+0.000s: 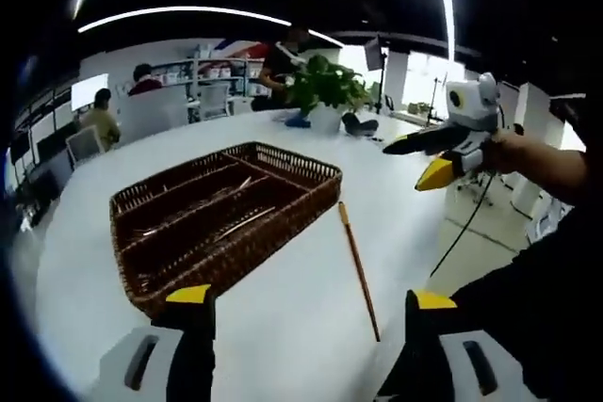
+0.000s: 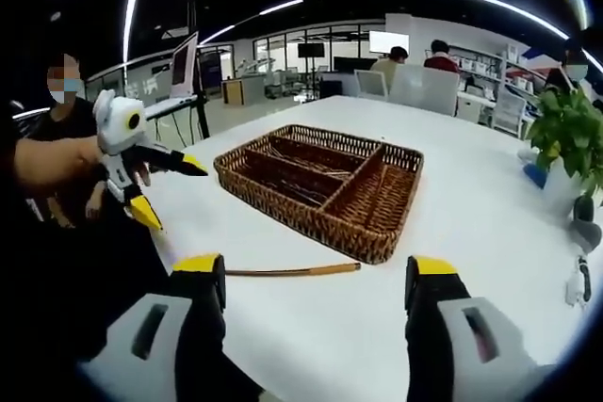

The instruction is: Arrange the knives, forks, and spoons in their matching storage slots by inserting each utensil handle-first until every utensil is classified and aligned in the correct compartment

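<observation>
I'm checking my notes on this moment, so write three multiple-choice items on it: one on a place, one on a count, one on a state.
1. Where does the thin golden utensil lie?
A. inside the wicker tray
B. on the white table beside the tray
C. in the left gripper

2. How many long parallel compartments does the wicker tray have, besides the one crosswise section?
A. three
B. one
C. six

3. In what state are the left gripper and the right gripper?
A. both shut on utensils
B. both open, holding nothing
C. one shut on the tray's rim

Answers: 1 B, it rests on the white table just outside the tray's near wall. 2 A, two dividers split the long part into three. 3 B, each gripper's jaws stand apart in the air with nothing between them.
</observation>
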A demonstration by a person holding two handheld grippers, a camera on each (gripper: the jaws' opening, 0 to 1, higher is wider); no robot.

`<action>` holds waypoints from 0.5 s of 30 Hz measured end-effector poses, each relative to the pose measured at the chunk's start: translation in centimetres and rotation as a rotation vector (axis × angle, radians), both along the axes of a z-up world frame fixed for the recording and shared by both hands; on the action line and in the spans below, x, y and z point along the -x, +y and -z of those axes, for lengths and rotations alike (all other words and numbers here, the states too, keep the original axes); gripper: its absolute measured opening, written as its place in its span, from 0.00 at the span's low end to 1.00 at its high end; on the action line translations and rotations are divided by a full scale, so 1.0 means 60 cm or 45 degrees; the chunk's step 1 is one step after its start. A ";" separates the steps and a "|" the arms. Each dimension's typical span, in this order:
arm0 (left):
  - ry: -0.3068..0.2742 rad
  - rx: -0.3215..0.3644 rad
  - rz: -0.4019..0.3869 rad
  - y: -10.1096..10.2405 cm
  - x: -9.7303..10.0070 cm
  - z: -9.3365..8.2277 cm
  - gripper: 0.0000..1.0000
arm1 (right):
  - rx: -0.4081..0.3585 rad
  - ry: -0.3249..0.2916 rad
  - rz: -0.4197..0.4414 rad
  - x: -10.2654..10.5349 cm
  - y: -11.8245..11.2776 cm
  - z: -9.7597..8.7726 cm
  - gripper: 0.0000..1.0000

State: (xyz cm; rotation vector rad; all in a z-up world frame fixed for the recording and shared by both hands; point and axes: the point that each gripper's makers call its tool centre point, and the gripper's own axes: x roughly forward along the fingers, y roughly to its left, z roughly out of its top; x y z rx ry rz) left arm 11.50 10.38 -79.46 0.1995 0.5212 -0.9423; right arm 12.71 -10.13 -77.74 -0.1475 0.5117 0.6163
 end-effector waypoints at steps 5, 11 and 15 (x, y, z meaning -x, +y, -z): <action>-0.058 -0.083 -0.129 0.080 -0.025 -0.036 1.00 | 0.000 0.001 0.008 -0.003 0.001 0.001 0.87; -0.113 -0.011 -0.231 0.137 -0.037 -0.093 1.00 | 0.003 -0.005 0.009 -0.010 0.010 0.004 0.99; -0.163 0.021 -0.303 0.173 -0.036 -0.124 1.00 | -0.014 -0.018 0.023 -0.019 0.015 -0.005 1.00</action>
